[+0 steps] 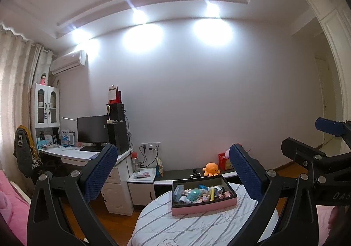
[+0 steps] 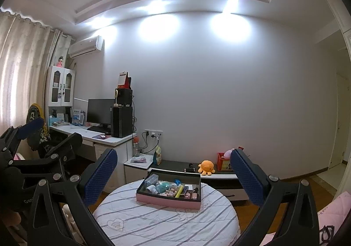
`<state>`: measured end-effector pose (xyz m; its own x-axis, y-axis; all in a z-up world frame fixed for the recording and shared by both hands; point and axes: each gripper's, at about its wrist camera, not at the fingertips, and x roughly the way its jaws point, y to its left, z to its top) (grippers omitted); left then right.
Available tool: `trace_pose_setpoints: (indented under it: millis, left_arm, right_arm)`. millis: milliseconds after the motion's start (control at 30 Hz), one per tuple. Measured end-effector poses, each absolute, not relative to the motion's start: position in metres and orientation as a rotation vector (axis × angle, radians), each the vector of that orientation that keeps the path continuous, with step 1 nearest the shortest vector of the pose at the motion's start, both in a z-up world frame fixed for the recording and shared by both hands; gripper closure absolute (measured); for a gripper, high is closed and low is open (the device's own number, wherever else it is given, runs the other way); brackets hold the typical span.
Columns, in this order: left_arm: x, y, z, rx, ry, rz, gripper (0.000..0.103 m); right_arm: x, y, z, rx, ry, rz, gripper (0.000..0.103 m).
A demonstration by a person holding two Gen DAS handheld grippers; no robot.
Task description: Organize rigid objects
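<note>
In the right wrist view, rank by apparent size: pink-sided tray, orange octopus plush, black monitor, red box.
1. Pink-sided tray, though nearness to the camera inflates it.
2. Black monitor.
3. Orange octopus plush and red box look alike; the gripper finger partly hides the box.

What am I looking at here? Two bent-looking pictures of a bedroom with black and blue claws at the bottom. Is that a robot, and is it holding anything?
There is no robot arm. A person holds a two-finger gripper in each hand, and each gripper carries a wide-angle camera looking forward along its fingers, which is why the room looks curved. One picture comes from the left gripper, the other from the right gripper. Each camera also catches the other gripper at its edge. Both grippers are open and hold nothing. Ahead stands a round table under a striped quilted cover. On it sits a pink-sided tray filled with small things, among them a yellow stick and a teal toy. An orange plush octopus sits on the low cabinet behind.
</note>
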<state>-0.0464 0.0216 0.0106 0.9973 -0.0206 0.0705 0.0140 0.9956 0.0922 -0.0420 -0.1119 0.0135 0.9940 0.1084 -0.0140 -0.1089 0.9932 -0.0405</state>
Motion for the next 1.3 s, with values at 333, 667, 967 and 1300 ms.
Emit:
trace_pose_setpoints:
  millis: [333,667,967,1300]
  left_arm:
    - [-0.0481,0.0222,0.0111,0.095,-0.072,-0.013,0.000]
    - [-0.0466,0.0200,0.0099,0.102,-0.079,0.001,0.000]
    - [-0.0447,0.0209,0.0105,0.097,-0.077,-0.002,0.000]
    - [-0.0439,0.0211,0.0094,0.100,-0.077,-0.003,0.000]
  right_arm:
    - [-0.0427,-0.1116,0.0134,-0.046,0.012,0.103,0.000]
    - [-0.0387,-0.1113,0.0104,-0.048,0.030,0.102,0.000]
    - [-0.0383,-0.1127,0.0092,-0.048,0.038,0.102,0.000]
    - [-0.0393,-0.1138,0.0094,-0.048,0.043,0.105,0.000]
